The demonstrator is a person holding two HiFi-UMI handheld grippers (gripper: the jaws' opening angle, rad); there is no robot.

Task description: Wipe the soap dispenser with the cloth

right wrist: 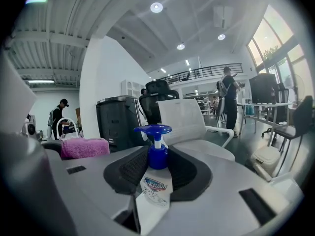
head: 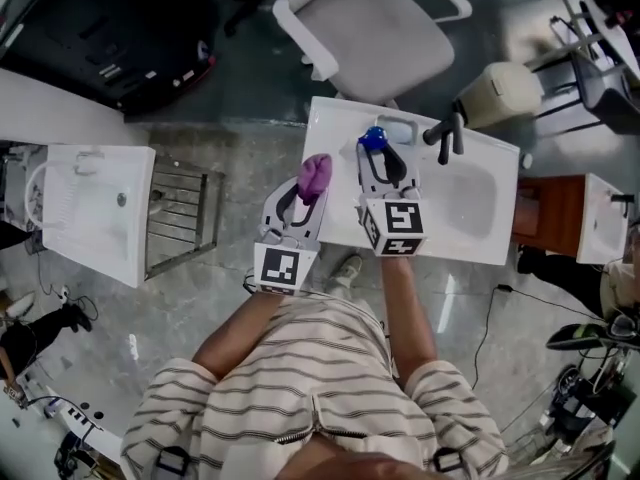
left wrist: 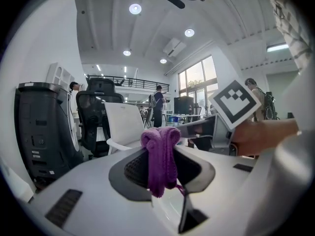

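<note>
My right gripper [head: 382,163] is shut on the soap dispenser [right wrist: 156,181], a clear bottle with a blue pump [head: 373,139], held upright above the white washbasin [head: 480,203]. In the right gripper view the blue pump head [right wrist: 153,130] stands up between the jaws. My left gripper [head: 300,196] is shut on a folded purple cloth [head: 316,176], which sticks out past its jaws. In the left gripper view the purple cloth [left wrist: 161,156] hangs bunched between the pads. The two grippers sit side by side, with the cloth just left of the dispenser.
A black tap [head: 448,134] rises at the basin's back edge. A white office chair [head: 370,23] stands beyond the basin. A second white basin [head: 95,208] and a metal rack [head: 182,218] lie to the left. Black cabinets [left wrist: 42,127] and people stand further off.
</note>
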